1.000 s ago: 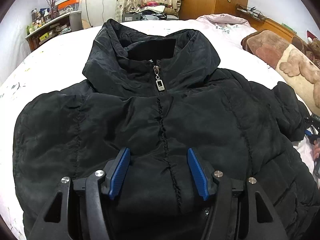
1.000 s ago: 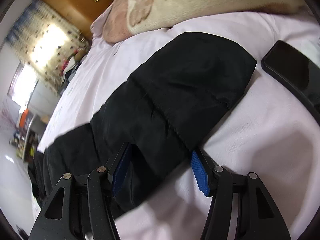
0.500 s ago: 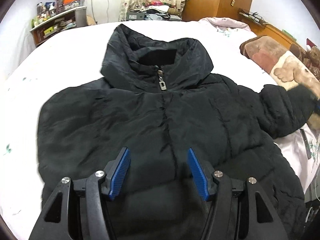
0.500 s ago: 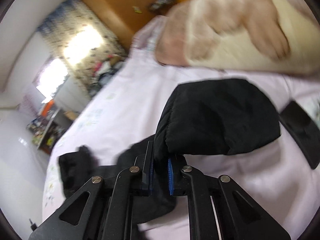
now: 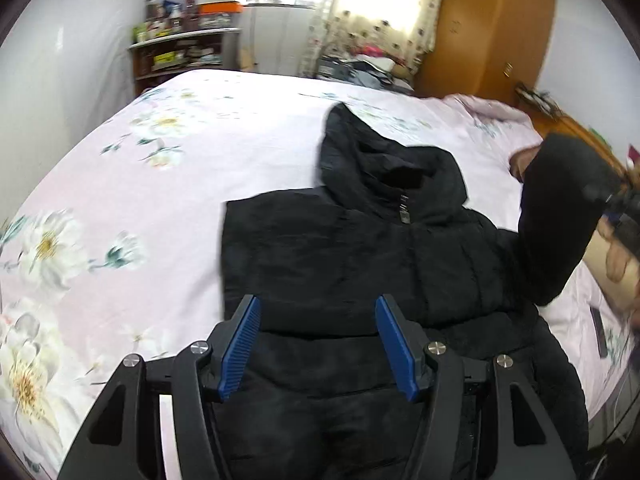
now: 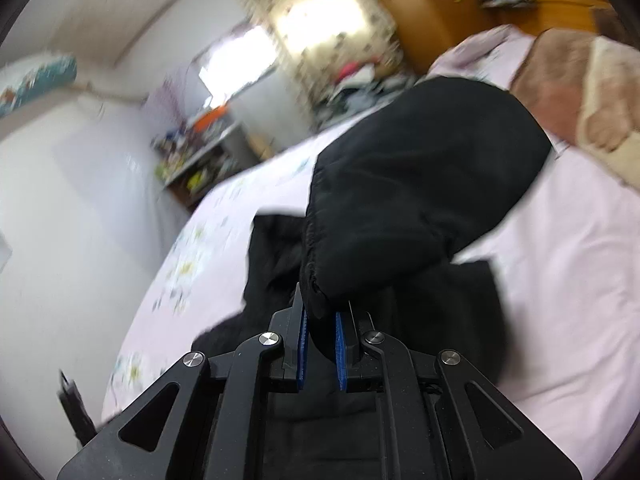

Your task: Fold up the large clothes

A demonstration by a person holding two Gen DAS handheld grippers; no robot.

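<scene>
A black puffer jacket [image 5: 360, 264] lies front up on the bed, its hood [image 5: 384, 164] pointing to the far side. My left gripper [image 5: 318, 344] is open and empty, hovering above the jacket's lower front. My right gripper [image 6: 319, 340] is shut on the cuff of the jacket's right sleeve [image 6: 408, 192] and holds it up off the bed. The raised sleeve also shows in the left wrist view [image 5: 560, 220], at the right, above the jacket's body. The left sleeve is hidden.
The bed has a pink floral sheet [image 5: 120, 200]. A brown and cream plush blanket [image 6: 580, 100] lies at the right. A dark phone [image 5: 600, 328] lies on the sheet near the right edge. Shelves [image 5: 180, 52] and a wooden wardrobe [image 5: 492, 24] stand behind the bed.
My right gripper closed on the sleeve cuff and lifted it off the bed, toward the jacket's body. My left gripper drew back and shifted, staying open.
</scene>
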